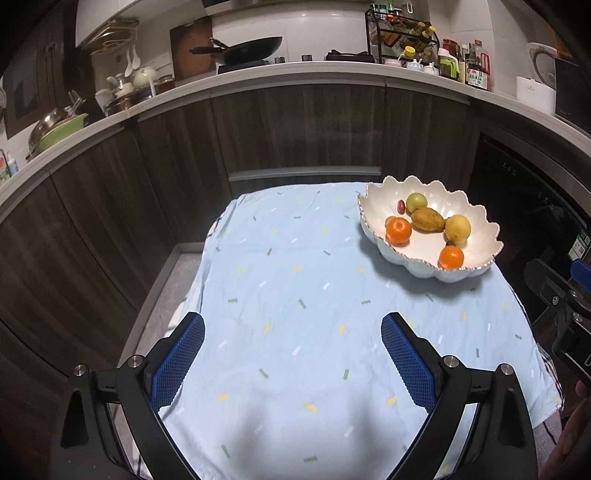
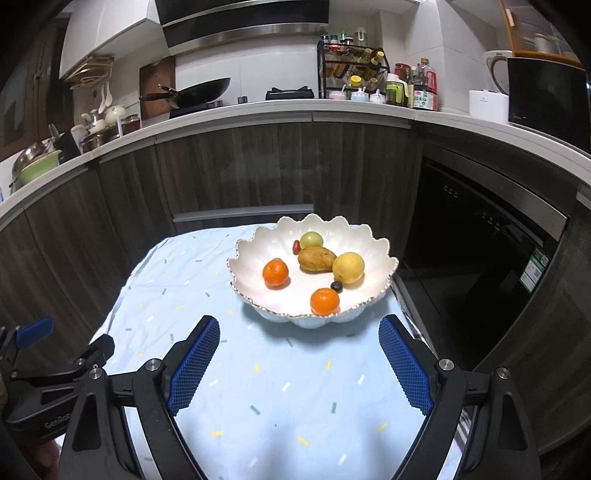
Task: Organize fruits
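A white scalloped bowl (image 2: 255, 295) (image 1: 476, 218) stands at the far right of a table under a light blue cloth (image 1: 295, 295) (image 2: 258, 387). In it lie two tangerines (image 2: 275, 273) (image 2: 324, 301), a brownish mango (image 2: 317, 259), a yellow fruit (image 2: 348, 267), a green fruit (image 2: 311, 240), a small red fruit (image 2: 296, 247) and a dark berry (image 2: 336, 286). My right gripper (image 2: 299, 365) is open and empty, hovering over the cloth just short of the bowl. My left gripper (image 1: 293, 363) is open and empty over the bare cloth, left of the bowl.
Dark wood cabinets and a white counter (image 1: 295, 74) curve behind the table. A wok (image 1: 251, 48), a spice rack (image 1: 400, 35) and bottles stand on it. A dark oven front (image 2: 480, 240) lies to the right. The other gripper's body shows at frame edges (image 1: 561, 295) (image 2: 55, 369).
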`<state>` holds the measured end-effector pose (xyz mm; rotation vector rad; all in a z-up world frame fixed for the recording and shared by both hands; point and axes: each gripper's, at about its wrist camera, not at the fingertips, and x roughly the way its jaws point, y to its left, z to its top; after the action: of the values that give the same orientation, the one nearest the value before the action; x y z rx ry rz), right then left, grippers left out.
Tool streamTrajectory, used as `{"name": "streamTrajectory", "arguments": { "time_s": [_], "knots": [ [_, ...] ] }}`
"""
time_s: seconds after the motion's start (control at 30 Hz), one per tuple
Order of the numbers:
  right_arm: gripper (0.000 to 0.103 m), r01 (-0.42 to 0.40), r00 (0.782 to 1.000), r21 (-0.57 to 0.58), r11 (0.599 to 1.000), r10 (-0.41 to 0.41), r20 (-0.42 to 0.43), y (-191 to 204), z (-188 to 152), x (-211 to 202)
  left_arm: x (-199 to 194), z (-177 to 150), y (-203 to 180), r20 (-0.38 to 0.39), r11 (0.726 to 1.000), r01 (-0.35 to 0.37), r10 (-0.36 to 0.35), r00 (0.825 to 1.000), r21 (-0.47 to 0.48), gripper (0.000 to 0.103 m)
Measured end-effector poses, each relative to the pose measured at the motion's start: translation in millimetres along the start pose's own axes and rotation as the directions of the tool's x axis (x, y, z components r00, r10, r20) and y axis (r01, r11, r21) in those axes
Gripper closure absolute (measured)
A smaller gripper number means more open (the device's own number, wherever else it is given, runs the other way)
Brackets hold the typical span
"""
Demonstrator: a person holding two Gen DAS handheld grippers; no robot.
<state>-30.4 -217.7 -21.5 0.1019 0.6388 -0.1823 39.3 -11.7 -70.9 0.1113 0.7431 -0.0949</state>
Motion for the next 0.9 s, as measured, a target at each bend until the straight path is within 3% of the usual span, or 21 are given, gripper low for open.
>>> {"name": "streamTrajectory", "arguments": {
  "time_s": [0.9],
  "knots": [
    [0.014,-0.003,1.0,0.01,1.0,0.004,-0.006,-4.4,-17.7,-13.5,-18.1,-16.5,3.8,0.028,1.0,-0.012,0.012,1.0,-0.004,0.005]
  ]
}}
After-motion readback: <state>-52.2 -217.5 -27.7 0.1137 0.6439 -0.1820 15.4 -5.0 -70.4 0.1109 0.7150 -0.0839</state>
